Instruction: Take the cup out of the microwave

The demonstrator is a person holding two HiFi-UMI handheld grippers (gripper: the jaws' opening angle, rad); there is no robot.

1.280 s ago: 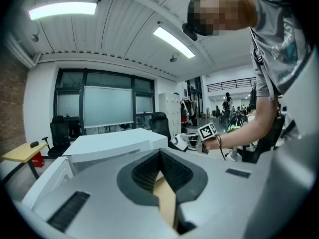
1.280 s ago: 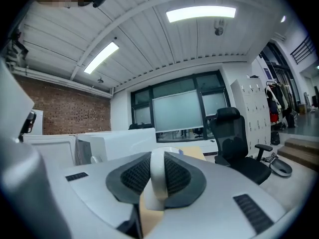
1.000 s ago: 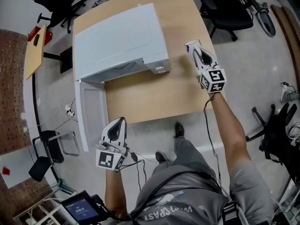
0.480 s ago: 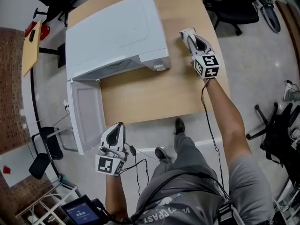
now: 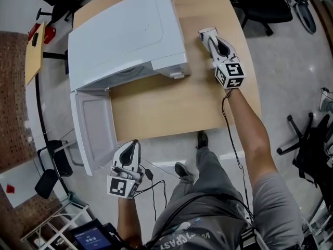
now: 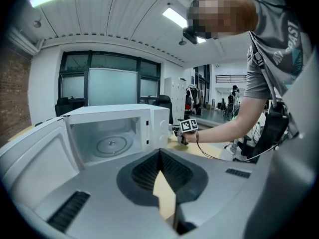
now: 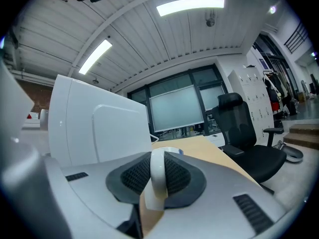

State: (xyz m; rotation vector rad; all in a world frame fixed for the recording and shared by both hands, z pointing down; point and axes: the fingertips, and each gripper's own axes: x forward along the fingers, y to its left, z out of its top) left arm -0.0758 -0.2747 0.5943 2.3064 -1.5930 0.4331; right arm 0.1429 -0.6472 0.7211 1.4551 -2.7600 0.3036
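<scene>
My right tongs [image 5: 211, 40] are closed on the wall of a white cup [image 5: 207, 33], gripping it at the rim. The cup is outside the microwave [image 5: 125, 35], just beside its right-hand side and over the wooden worktop [image 5: 166, 103]. I cannot tell whether the cup's base touches the wood. The white microwave sits on the worktop with its door [image 5: 93, 132] swung fully open, hanging out past the worktop's near edge. My left tongs [image 5: 130, 149] are off the worktop, near the free end of the open door, tips together with nothing between them. From them I look into the lit cavity, where the round glass turntable [image 6: 113, 145] shows. A black office chair [image 7: 239, 128] stands beyond the worktop.
</scene>
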